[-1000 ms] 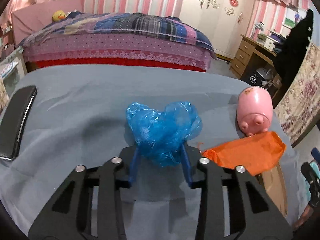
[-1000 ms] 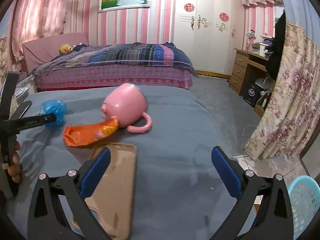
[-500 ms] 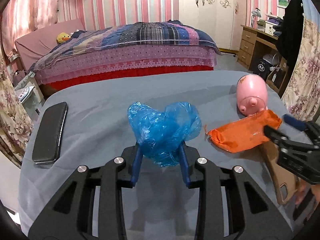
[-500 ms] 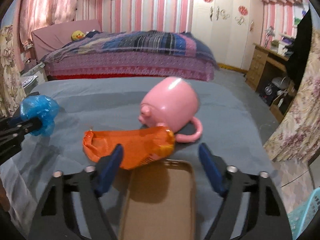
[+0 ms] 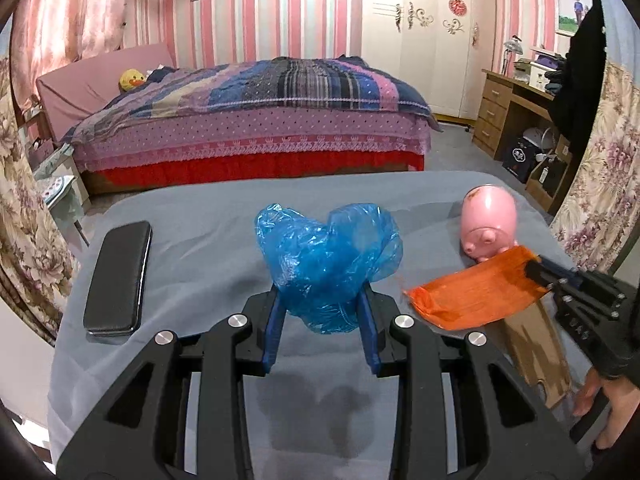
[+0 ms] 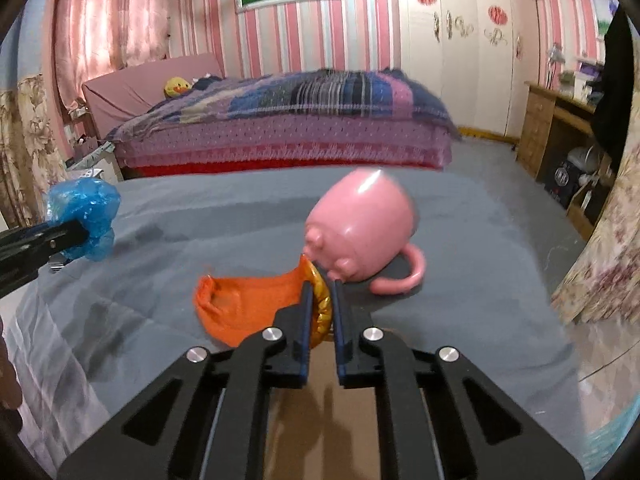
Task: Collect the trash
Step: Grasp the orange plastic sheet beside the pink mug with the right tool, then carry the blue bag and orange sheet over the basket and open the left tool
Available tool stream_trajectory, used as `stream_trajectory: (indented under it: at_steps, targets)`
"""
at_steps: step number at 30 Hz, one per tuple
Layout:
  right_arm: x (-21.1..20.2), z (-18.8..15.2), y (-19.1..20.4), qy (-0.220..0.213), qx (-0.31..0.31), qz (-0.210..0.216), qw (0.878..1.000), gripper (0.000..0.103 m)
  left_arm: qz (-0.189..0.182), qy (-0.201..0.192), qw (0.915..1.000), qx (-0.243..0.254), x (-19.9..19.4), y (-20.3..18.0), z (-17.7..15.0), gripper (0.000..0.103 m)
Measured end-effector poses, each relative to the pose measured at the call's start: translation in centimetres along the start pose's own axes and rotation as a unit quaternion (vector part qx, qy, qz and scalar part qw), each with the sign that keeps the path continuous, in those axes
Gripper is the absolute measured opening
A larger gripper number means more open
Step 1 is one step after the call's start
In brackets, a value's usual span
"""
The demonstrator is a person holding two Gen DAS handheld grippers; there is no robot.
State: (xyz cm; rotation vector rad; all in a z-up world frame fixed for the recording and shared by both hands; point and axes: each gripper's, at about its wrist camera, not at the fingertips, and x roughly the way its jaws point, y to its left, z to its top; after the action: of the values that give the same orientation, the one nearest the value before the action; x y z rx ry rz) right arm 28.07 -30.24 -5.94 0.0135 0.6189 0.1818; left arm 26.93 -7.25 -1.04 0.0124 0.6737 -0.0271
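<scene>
right gripper (image 6: pixel 321 304): was open and back from the wrapper (image 6: pixel 248 304); has moved in, jaws now pinching its end
left gripper (image 5: pixel 322 314): has risen slightly

Right gripper pinches the orange wrapper at the pig mug

The right gripper (image 6: pixel 321 304) has its two fingers clamped on the near end of the orange wrapper (image 6: pixel 248 304), whose gold inner side shows between them. Dead ahead, touching the wrapper's tip, a pink pig mug (image 6: pixel 362 226) lies on its side on the grey cloth (image 6: pixel 480 240). Far off to the left, the left gripper (image 6: pixel 60 236) grips a blue plastic bag (image 6: pixel 86 216). A brown phone case (image 6: pixel 320 412) lies under the fingers.
</scene>
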Motion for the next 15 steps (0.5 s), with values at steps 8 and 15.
stream_trajectory:
  at_steps: [8,15]
  targets:
    - [-6.9,0.2,-3.2,-0.043,-0.003,-0.028,0.999,0.009,-0.037,-0.013,0.9989,-0.025,-1.8,-1.3,0.7,0.032]
    - [-11.9,-1.2,-7.0,-0.049,-0.011,-0.064,0.997,0.009,-0.067,-0.030,0.9972,-0.015,-3.6,-5.3,1.0,0.032]
